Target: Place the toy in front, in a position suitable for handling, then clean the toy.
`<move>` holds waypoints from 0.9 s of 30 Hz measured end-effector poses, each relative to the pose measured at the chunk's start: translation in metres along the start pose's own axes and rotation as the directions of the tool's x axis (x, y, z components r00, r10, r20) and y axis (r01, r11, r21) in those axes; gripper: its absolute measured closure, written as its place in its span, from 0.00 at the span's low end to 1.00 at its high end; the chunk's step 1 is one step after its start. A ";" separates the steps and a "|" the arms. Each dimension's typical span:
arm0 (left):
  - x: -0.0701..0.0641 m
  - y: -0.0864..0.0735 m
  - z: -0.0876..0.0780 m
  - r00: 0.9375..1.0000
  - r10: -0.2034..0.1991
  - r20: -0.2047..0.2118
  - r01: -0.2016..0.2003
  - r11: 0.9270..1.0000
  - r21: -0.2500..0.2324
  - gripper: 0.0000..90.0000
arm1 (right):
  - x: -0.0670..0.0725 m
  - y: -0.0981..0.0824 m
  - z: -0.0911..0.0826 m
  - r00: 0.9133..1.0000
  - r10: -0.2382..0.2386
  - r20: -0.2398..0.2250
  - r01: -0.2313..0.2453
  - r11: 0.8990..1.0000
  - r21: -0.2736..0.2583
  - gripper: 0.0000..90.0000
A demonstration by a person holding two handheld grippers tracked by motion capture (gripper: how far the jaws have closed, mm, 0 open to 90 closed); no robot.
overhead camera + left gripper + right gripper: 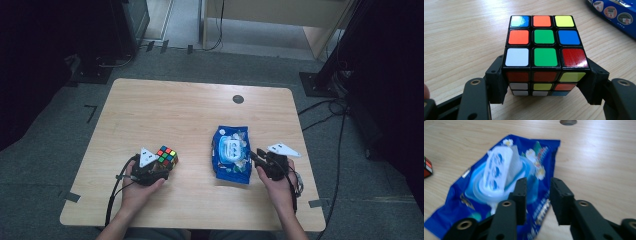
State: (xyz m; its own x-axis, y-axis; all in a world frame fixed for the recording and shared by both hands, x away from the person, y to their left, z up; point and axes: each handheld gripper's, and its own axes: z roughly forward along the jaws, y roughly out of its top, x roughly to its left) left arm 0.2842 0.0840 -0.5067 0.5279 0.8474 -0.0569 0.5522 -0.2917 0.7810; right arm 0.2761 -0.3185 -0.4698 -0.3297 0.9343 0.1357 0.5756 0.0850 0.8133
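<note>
A scrambled Rubik's cube [167, 156] [545, 50] rests on the wooden table [175, 105] at the front left. My left gripper [161, 166] [545, 85] is shut on it, one pad on each side of its lower half. A blue pack of wet wipes [231, 152] [549, 147] lies right of centre. Its white lid [499, 167] stands tilted up over the round opening. My right gripper [257, 155] [537, 195] hovers over the pack's right edge, jaws a small gap apart with nothing between them.
A dark round grommet [238, 99] [568, 122] sits in the table near its far edge. The cube's corner [427, 166] shows left of the pack in the right gripper view. Bare tabletop lies behind both objects. Cables and stands crowd the floor around the table.
</note>
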 end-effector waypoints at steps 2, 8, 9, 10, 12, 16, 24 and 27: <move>-0.002 -0.001 0.001 1.000 0.021 -0.006 -0.021 1.000 0.000 0.38 | 0.003 0.010 0.010 1.000 0.003 -0.015 -0.003 1.000 0.009 0.80; -0.006 -0.003 0.001 0.999 0.043 -0.027 -0.043 0.999 -0.006 0.38 | 0.016 0.028 0.020 0.999 0.046 -0.011 -0.046 0.998 -0.038 0.64; -0.006 -0.003 0.001 0.999 0.042 -0.028 -0.042 0.999 -0.006 0.38 | 0.017 0.030 0.021 0.998 0.056 -0.019 -0.056 0.997 -0.046 0.62; -0.006 -0.003 0.002 0.999 0.041 -0.028 -0.041 0.999 -0.005 0.37 | 0.020 0.032 0.021 0.997 0.067 -0.028 -0.068 0.996 -0.053 0.59; -0.007 -0.004 0.003 0.999 0.041 -0.033 -0.041 0.999 -0.002 0.37 | 0.025 0.036 0.024 0.997 0.070 -0.039 -0.071 0.997 -0.040 0.53; -0.009 -0.005 0.004 0.998 0.052 -0.032 -0.052 0.999 0.000 0.37 | 0.040 0.044 0.034 1.000 0.022 -0.018 -0.022 1.000 -0.008 0.46; -0.009 -0.005 0.004 0.998 0.054 -0.027 -0.054 0.999 0.005 0.37 | 0.058 0.053 0.056 0.999 -0.034 0.005 0.034 0.999 0.035 0.46; -0.009 -0.005 0.004 0.999 0.048 -0.023 -0.048 0.999 0.003 0.37 | 0.063 0.052 0.063 0.996 -0.072 0.045 0.069 0.996 0.062 0.45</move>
State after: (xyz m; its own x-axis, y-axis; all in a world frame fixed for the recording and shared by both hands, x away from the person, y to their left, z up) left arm 0.2791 0.0760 -0.5127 0.5392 0.8421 -0.0052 0.5285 -0.3336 0.7807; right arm 0.3328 -0.2331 -0.4546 -0.3361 0.9405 0.0509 0.5966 0.1708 0.7841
